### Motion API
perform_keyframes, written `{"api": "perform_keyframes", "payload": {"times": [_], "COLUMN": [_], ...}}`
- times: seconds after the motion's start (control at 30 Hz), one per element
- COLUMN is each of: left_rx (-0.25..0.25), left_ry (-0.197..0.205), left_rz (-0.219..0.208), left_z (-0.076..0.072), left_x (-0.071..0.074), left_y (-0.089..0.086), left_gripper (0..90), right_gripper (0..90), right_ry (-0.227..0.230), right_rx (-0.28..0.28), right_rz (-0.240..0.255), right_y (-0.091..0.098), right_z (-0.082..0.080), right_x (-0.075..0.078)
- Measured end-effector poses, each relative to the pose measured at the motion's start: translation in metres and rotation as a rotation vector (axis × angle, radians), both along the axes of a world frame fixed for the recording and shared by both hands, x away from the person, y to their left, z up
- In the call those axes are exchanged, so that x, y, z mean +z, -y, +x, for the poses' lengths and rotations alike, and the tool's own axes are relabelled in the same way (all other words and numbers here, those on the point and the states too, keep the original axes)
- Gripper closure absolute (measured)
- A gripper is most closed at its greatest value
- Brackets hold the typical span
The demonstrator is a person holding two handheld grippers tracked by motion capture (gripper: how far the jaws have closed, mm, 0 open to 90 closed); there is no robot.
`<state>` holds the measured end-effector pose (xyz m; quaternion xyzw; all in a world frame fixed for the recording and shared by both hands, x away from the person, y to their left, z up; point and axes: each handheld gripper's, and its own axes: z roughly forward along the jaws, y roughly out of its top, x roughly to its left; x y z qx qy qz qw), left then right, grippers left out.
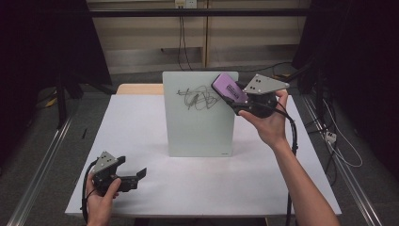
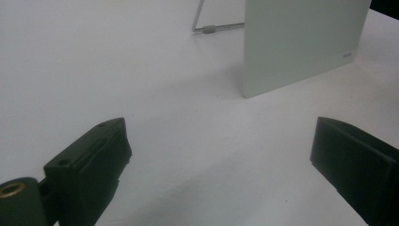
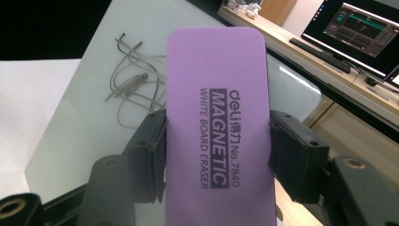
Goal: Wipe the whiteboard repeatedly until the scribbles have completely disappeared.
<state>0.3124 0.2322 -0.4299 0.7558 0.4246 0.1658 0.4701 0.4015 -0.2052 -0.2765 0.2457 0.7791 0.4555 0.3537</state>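
Observation:
A pale glass whiteboard (image 1: 200, 115) stands upright mid-table with a dark scribble (image 1: 197, 97) near its top. My right gripper (image 1: 239, 98) is shut on a purple magnetic whiteboard eraser (image 1: 229, 87), held at the board's upper right corner, beside the scribble. In the right gripper view the eraser (image 3: 217, 113) sits clamped between both jaws, the scribble (image 3: 134, 89) to its left on the board (image 3: 80, 132). My left gripper (image 1: 134, 173) rests low near the table's front left, open and holding nothing. Its view looks across the table to the board's lower corner (image 2: 301, 47).
The white table (image 1: 141, 136) has bare room left and front of the board. A wire stand (image 2: 207, 26) props the board from behind. Cables trail over the floor at the right (image 1: 339, 146). A desk with a monitor (image 3: 362, 33) lies beyond.

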Motion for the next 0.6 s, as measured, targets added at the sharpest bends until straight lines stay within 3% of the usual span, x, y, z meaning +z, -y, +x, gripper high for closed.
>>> {"api": "perform_keyframes", "payload": {"times": [0.27,0.6], "left_rx": [-0.007,-0.007], "left_ry": [0.004,0.007], "left_rz": [0.005,0.001], "left_z": [0.0003,0.0003], "left_x": [0.0006,0.0008], "left_y": [0.0003,0.0008], "left_gripper": [5.1,5.3], "right_gripper": [41.5,41.5], "right_ry": [0.029,0.021], "right_rx": [-0.014,-0.005], "right_rz": [-0.067,-0.059], "right_y": [-0.0059,-0.0068], "right_z": [-0.0021,-0.0008], "right_x": [-0.0020,-0.0041]}}
